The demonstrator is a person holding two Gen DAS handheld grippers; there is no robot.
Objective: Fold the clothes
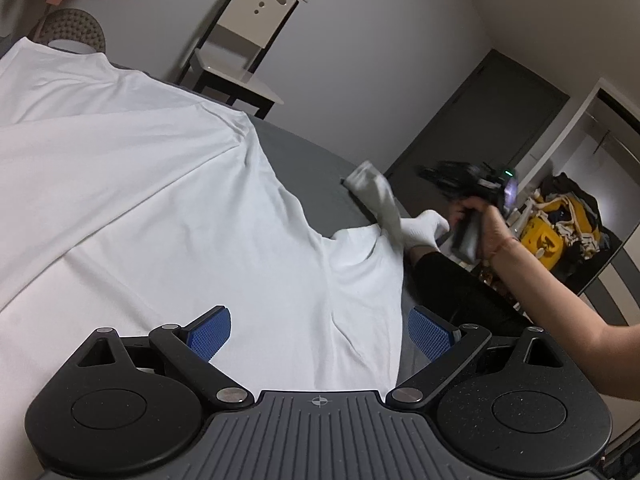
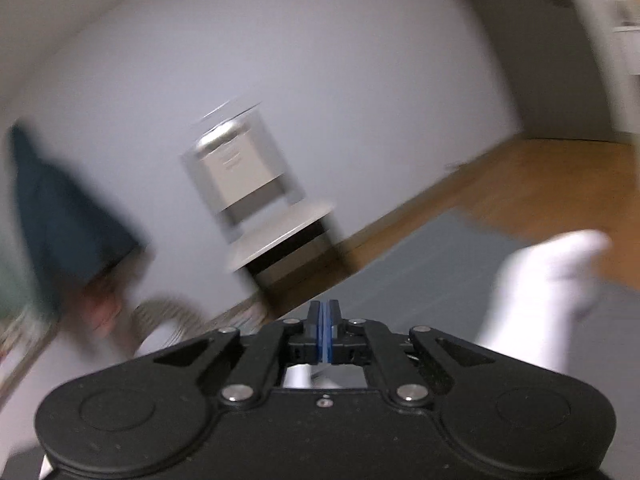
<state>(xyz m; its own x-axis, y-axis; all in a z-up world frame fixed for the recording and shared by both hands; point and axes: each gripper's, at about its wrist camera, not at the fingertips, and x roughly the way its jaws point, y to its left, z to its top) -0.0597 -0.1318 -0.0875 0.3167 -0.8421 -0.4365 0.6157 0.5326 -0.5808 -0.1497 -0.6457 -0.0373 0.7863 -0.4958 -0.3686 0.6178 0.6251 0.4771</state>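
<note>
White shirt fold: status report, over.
Left claw open, low over white shirt spread on grey bed. Right claw shut, lifted, view blurred; grasp unconfirmed. White socks lie at shirt's edge.

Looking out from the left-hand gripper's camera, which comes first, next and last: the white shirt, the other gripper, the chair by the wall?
From the left gripper, in the left wrist view:
1. White shirt: right between its open fingers, spread on the grey surface.
2. Right gripper: farther off to the right, held in a hand.
3. Chair: farthest, against the back wall.
</note>
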